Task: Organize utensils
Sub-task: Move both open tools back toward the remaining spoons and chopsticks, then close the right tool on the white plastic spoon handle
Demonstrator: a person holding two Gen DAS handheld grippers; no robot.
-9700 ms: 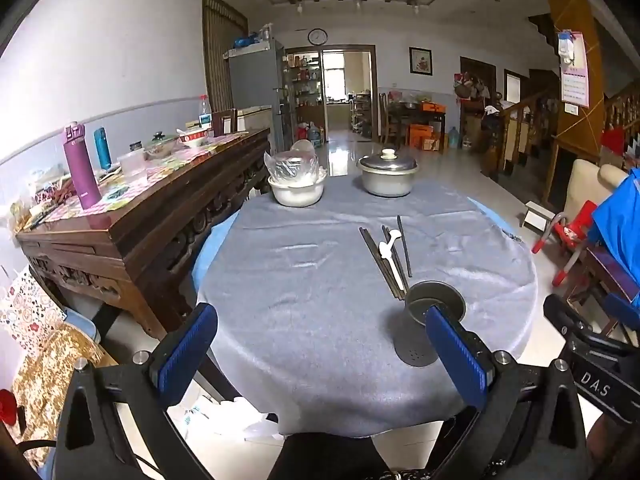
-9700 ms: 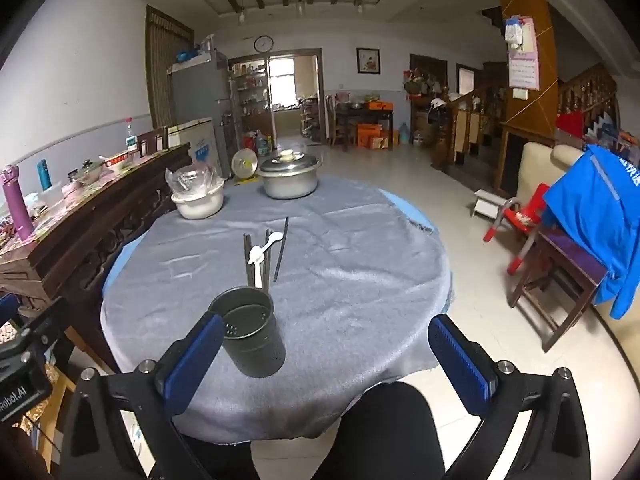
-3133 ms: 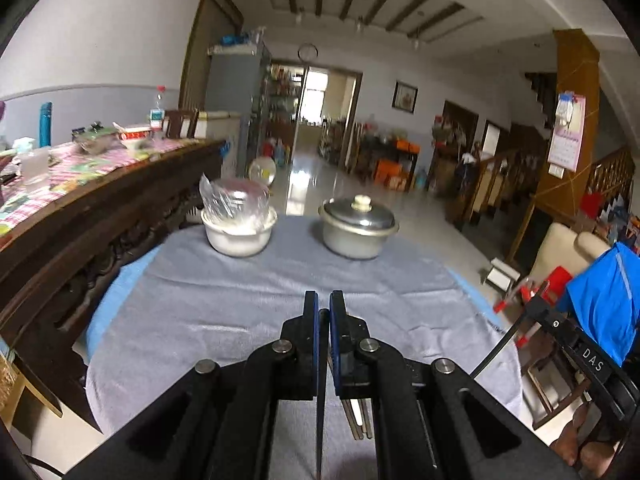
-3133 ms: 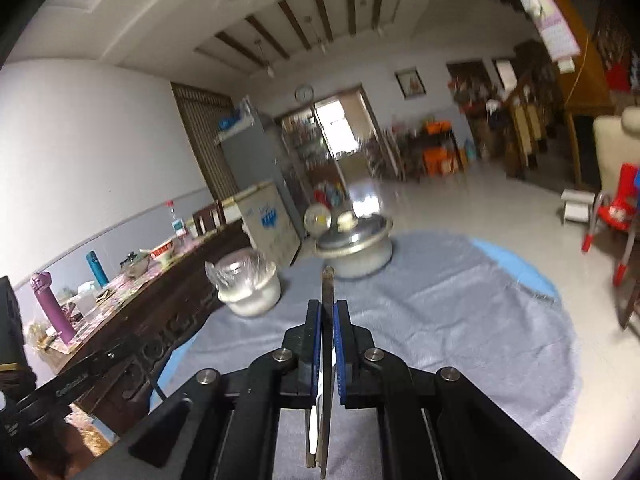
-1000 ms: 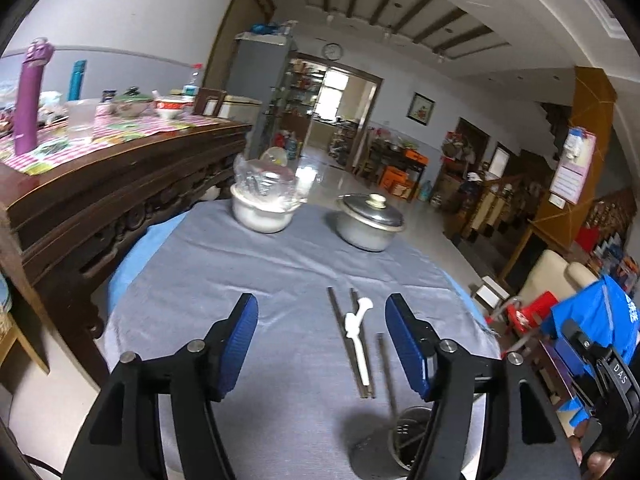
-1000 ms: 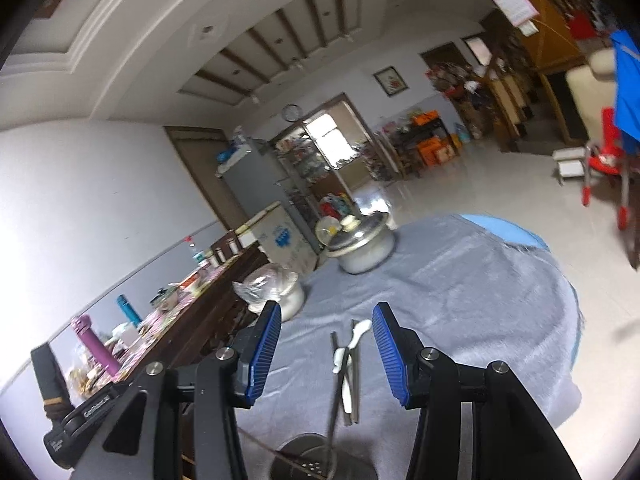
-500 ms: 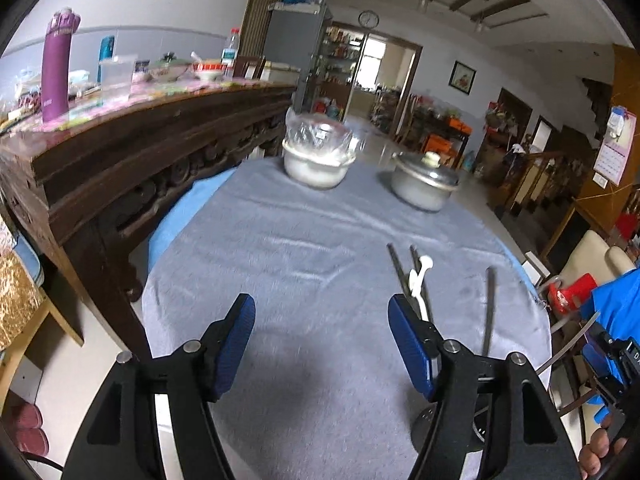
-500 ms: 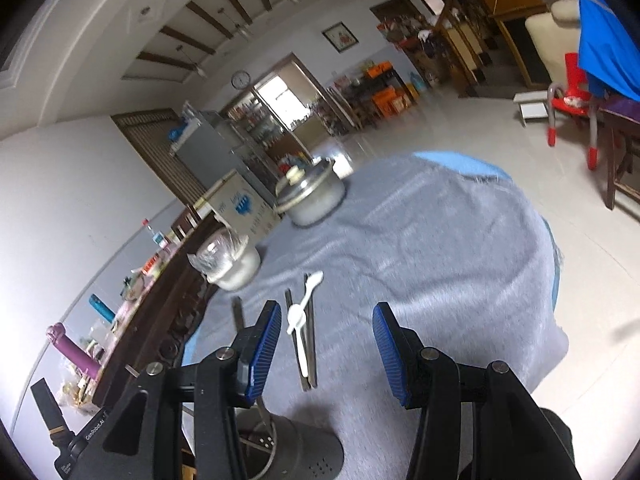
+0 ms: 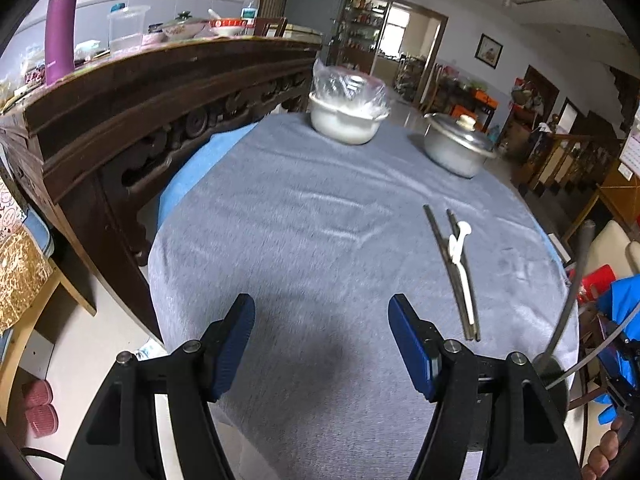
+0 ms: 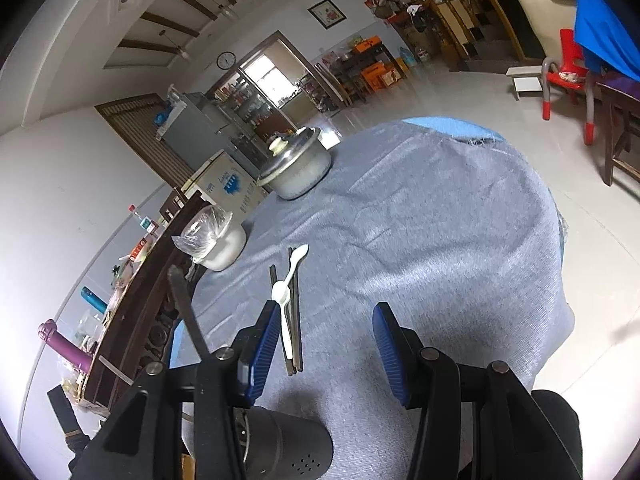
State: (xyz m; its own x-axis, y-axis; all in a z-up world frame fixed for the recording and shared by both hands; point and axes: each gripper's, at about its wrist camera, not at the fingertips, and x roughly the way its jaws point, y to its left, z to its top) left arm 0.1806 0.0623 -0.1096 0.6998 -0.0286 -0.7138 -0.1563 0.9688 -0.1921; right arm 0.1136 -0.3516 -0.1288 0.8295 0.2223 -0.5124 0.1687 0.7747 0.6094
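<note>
The left gripper [image 9: 322, 338] stands above the near part of a round table [image 9: 304, 216] covered with a grey cloth, its blue-padded jaws spread wide with only bare cloth between them; it holds nothing. The right gripper [image 10: 324, 346] is likewise open, at a narrower spread, and empty, over the cloth near the table's front edge. The remaining loose utensils lie together on the cloth: a pair of dark chopsticks [image 9: 456, 276] side by side, with a white plastic spoon [image 9: 460, 252] lying along and on top of them. In the right wrist view this group runs away from the camera, its near end just beside the gripper's left-hand pad, with no contact discernible. In the left wrist view it lies to the right of the gripper, well clear of the jaws. A dark metal utensil holder [image 10: 288, 446] with small perforations sits at the near edge of the table, directly under the right gripper's body; a dark chopstick [image 10: 186, 316] leans out of it, up and to the left. At the far side of the table stand a white bowl [image 9: 344, 120] covered in clear plastic and a lidded metal pot [image 9: 458, 150], apart from each other. A dark carved wooden sideboard [image 9: 132, 96] flanks the table on the left.
</note>
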